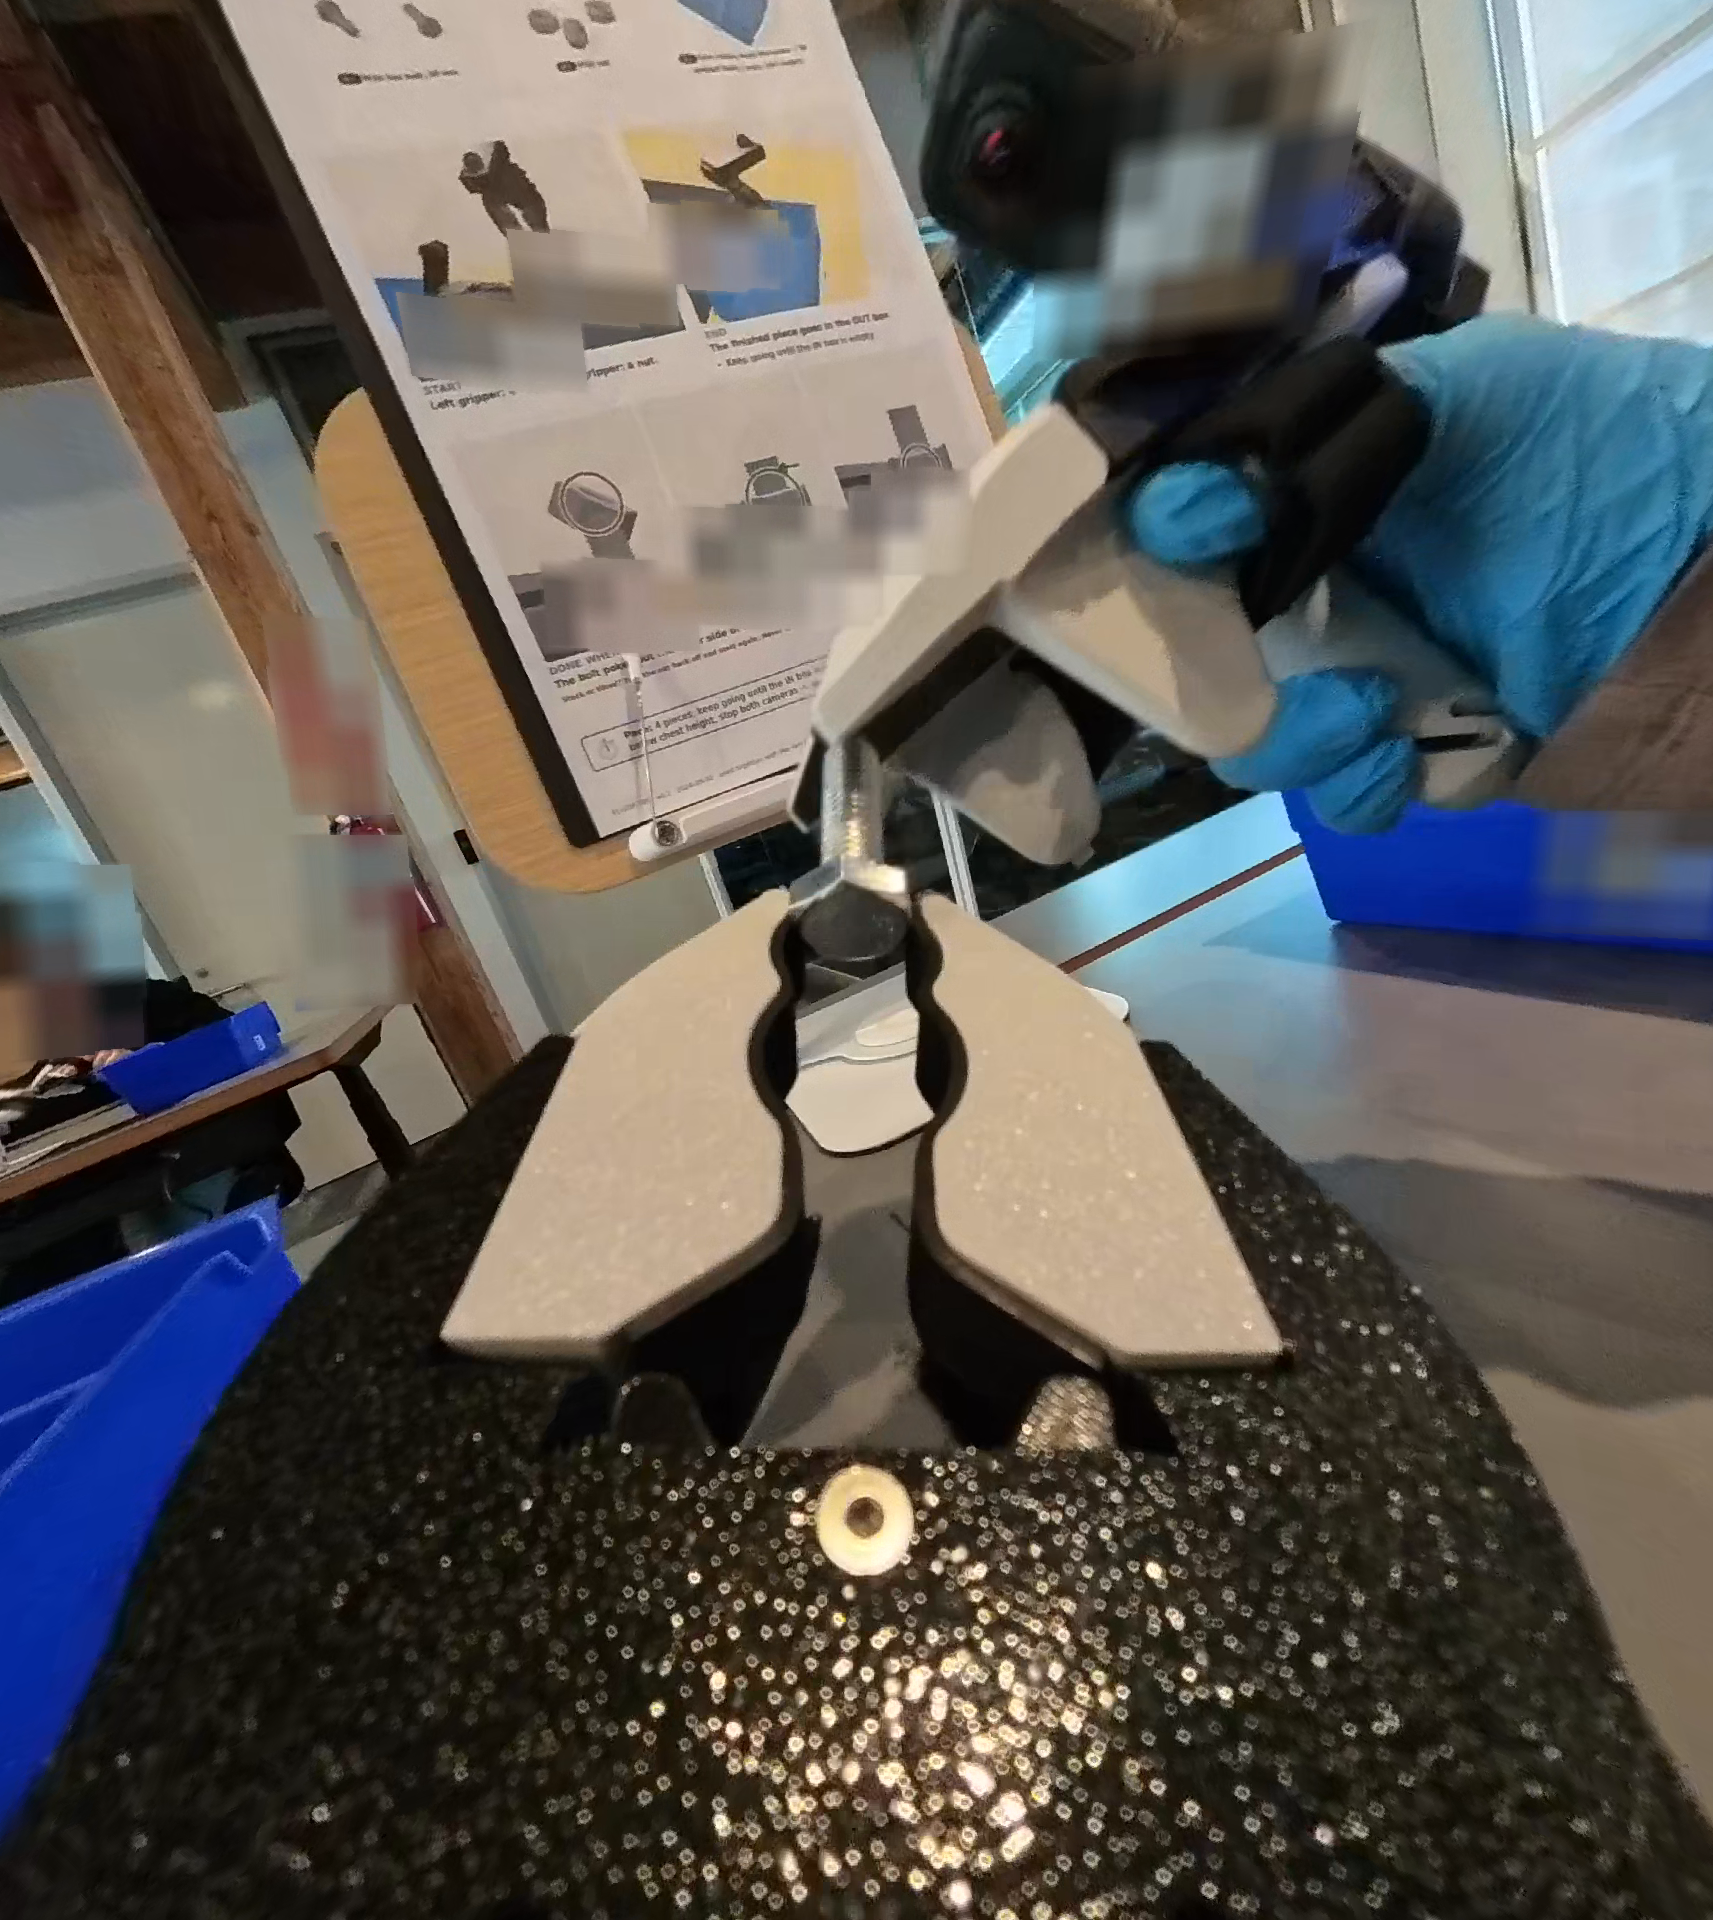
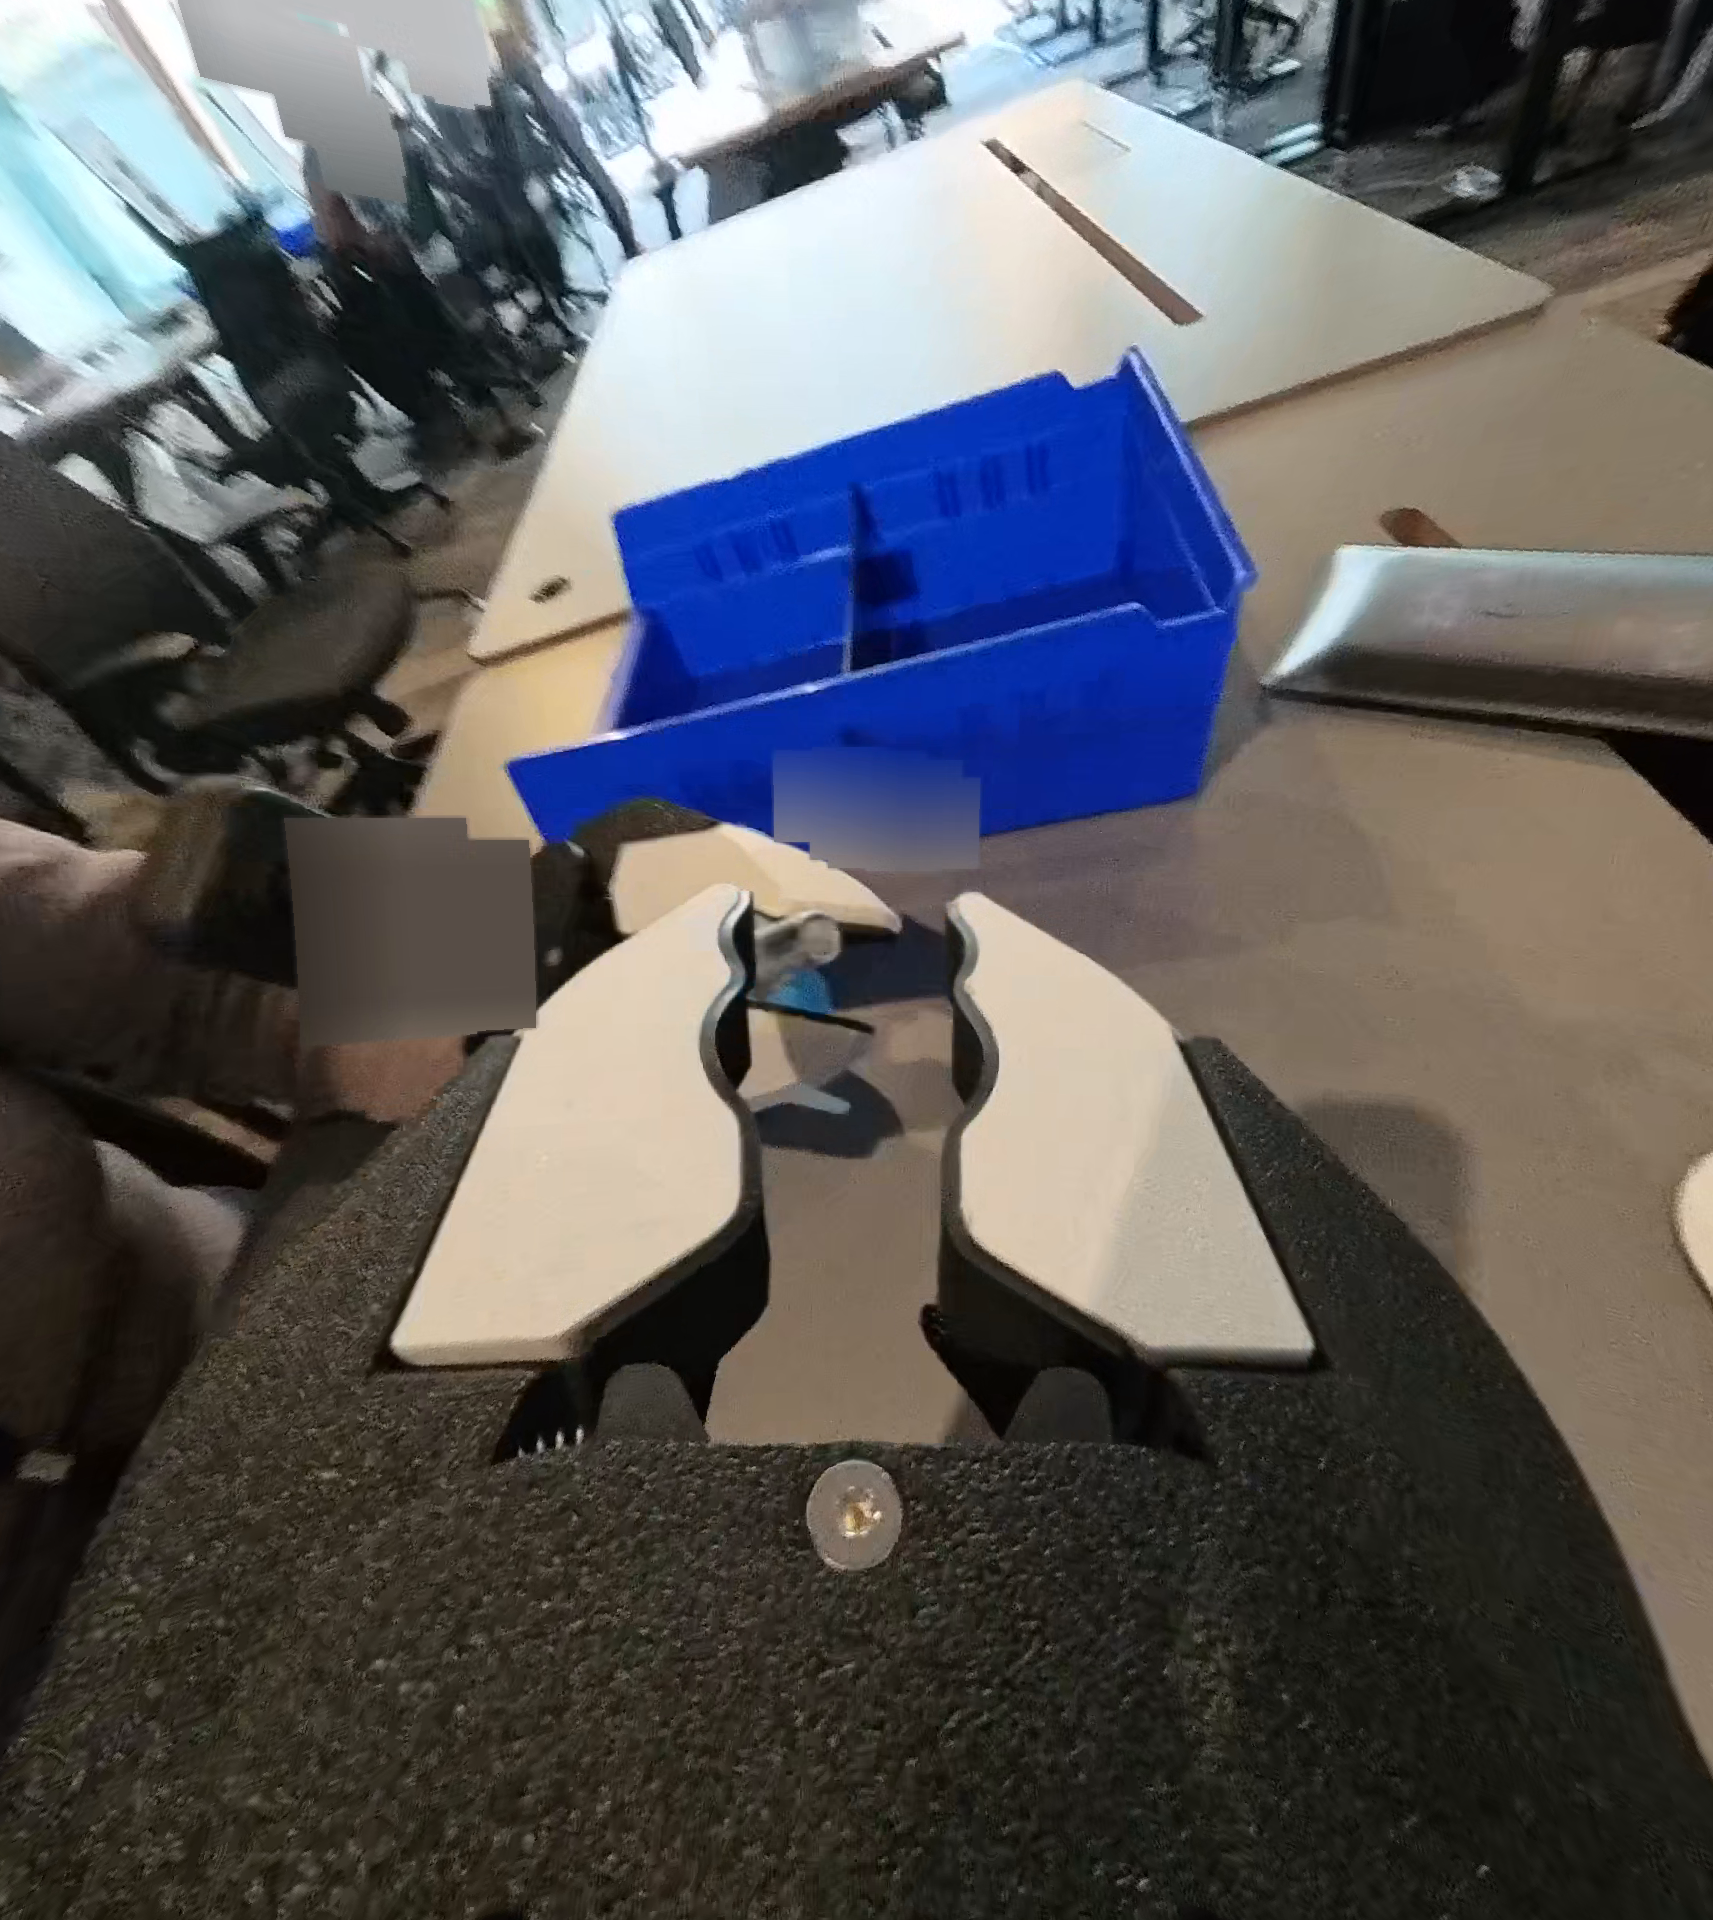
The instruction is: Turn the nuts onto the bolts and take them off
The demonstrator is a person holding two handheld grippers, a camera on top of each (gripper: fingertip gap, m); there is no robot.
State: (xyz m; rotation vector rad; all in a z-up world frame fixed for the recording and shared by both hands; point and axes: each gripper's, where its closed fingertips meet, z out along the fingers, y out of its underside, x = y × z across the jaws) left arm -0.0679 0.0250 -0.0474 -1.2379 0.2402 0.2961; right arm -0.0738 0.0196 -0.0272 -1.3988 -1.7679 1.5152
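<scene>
Grey tabletop, blue bin; left gripper fingers clamp bolt; right gripper fingers apart.

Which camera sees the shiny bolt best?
The left wrist view: the bolt stands clear and sharp, its threads showing, above the left gripper. The right wrist view shows only a small blurry bit of it by the right gripper.
</scene>
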